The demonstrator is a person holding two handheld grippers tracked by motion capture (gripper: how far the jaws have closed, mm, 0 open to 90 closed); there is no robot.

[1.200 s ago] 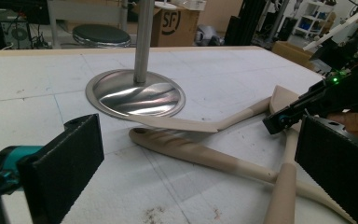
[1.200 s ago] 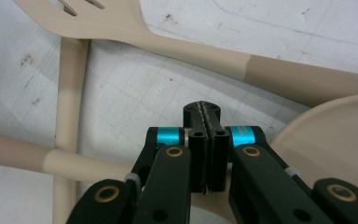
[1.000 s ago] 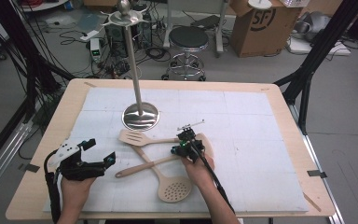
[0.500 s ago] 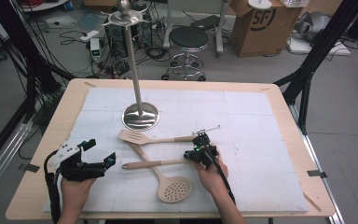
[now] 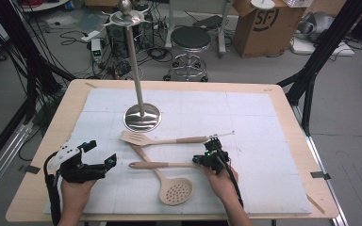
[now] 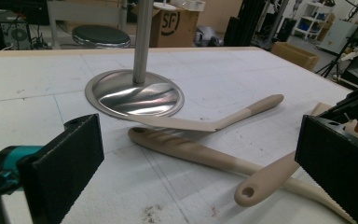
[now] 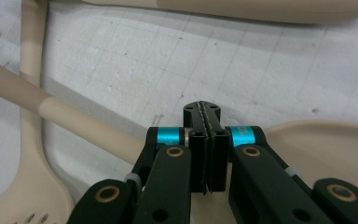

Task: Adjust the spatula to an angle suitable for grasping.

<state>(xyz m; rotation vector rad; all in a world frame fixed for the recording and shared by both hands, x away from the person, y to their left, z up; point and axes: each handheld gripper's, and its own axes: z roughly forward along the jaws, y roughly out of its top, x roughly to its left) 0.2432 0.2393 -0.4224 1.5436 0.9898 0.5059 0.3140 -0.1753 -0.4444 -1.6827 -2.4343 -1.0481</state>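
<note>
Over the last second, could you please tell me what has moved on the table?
The right tool, jaws closed, drew back toward the person and dragged the spoon rightward. The left tool, slotted turner, skimmer and steel stand stayed put.

High view: from above the person's side, facing forward and down over the whole table (image 5: 283, 101).
Left gripper view: low, near the tabletop, facing the stand base (image 6: 135, 93).
Right gripper view: very close, facing down.
Shared: the crossed wooden utensils (image 5: 162, 165).
</note>
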